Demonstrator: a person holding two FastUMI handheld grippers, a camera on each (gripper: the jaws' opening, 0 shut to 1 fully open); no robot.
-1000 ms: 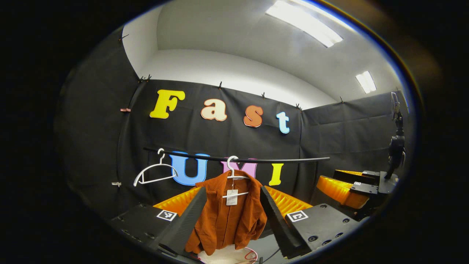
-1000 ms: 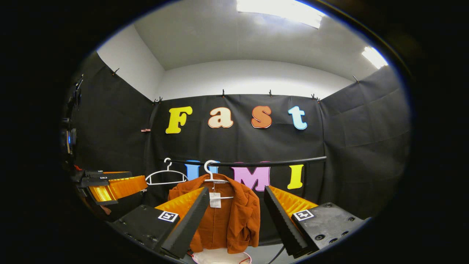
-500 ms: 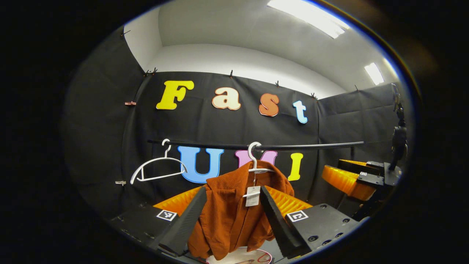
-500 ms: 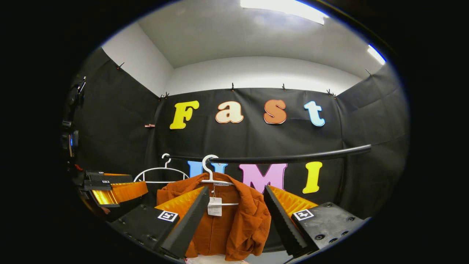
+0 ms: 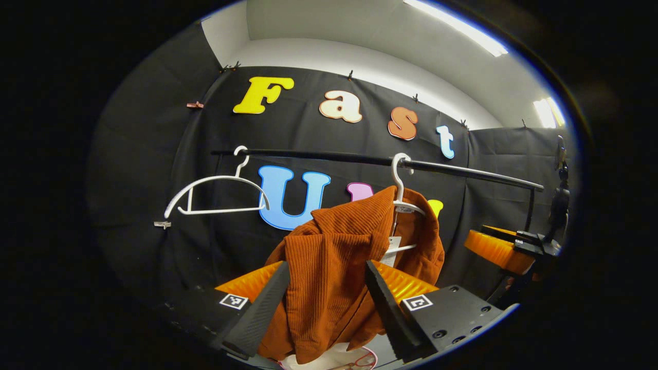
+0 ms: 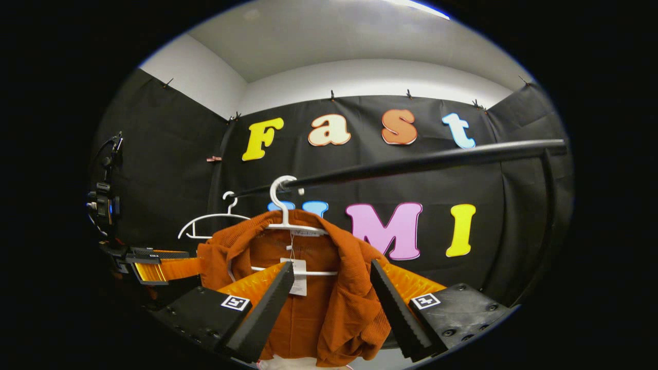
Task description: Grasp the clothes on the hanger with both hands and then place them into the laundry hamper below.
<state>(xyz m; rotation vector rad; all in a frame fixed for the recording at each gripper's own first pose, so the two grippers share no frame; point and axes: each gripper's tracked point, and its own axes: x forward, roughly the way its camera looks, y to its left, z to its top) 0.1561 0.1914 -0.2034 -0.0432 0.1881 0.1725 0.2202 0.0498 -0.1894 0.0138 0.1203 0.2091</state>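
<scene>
Left gripper view: the black rail carries the load, so the rust-orange jacket hangs from its white hanger above the white hamper. An empty hanger hangs beside it. Each hand-held gripper, left and right, is spread, framing the fabric untouched.

Both tongs held wide

We hold our left tongs level and pointing forward, their two black ribbed fingers spread wide apart. Our right tongs sit the same way, fingers parted. In the left gripper view our right tongs show off to the right, in the right gripper view our left tongs off to the left.
</scene>
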